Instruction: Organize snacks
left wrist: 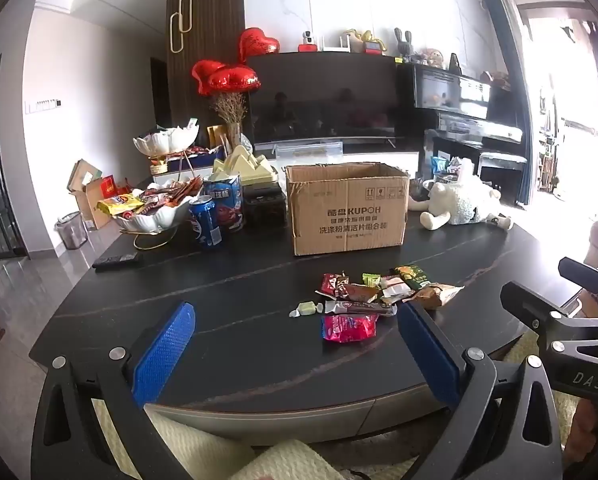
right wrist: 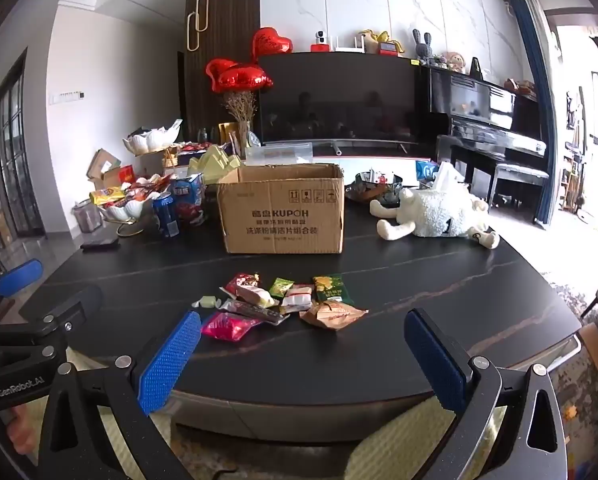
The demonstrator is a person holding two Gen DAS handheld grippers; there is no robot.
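A pile of small snack packets point(left wrist: 379, 292) lies on the dark table point(left wrist: 227, 288), with a pink packet point(left wrist: 349, 328) nearest me and a pale green candy point(left wrist: 305, 308) to its left. Behind it stands an open cardboard box point(left wrist: 347, 208). My left gripper point(left wrist: 295, 352) is open and empty, held at the table's near edge, short of the pile. In the right wrist view the pile point(right wrist: 287, 300), pink packet point(right wrist: 227, 326) and box point(right wrist: 283, 208) show too. My right gripper point(right wrist: 303, 360) is open and empty, just before the pile.
A white bowl of snacks point(left wrist: 155, 208), a blue can point(left wrist: 205, 220) and a blue snack bag point(left wrist: 227, 204) stand at the back left. A remote point(left wrist: 115, 261) lies on the left. A white plush sheep point(left wrist: 463, 204) lies at the back right. The right gripper's body point(left wrist: 571, 320) shows at the right.
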